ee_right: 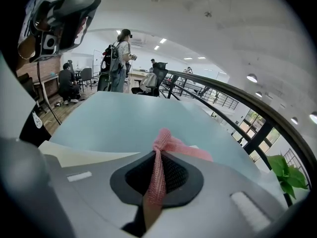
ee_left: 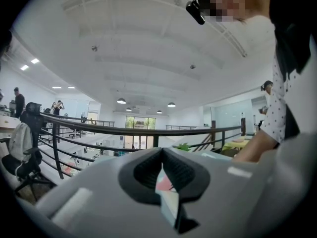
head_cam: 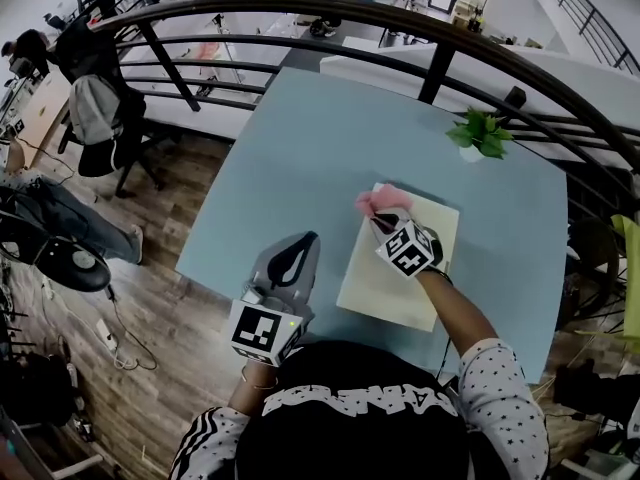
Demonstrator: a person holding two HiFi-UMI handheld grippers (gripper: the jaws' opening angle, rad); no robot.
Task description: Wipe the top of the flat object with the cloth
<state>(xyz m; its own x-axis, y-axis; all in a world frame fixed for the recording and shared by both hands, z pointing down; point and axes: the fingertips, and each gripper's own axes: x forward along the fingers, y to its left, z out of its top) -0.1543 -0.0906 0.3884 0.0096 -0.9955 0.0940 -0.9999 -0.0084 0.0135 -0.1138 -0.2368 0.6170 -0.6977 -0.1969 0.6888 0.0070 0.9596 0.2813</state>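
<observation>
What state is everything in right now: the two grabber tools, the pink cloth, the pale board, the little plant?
Left gripper: shut, holding nothing, to the left of the board.
Right gripper: shut on the pink cloth.
Pink cloth: bunched, over the board's far end.
Flat board: lying flat on the table.
Plant: upright near the table's far edge.

This looks like an open-plan office or lab, set on an upper level. A dark curved railing (head_cam: 300,8) edges the wood floor (head_cam: 170,338) and overlooks long white desks (head_cam: 190,58) below. Office chairs (head_cam: 100,118) draped with jackets, people (ee_right: 119,58) at workstations, round ceiling lamps (ee_left: 121,101) and a power strip (head_cam: 108,336) with trailing cables all point that way.
</observation>
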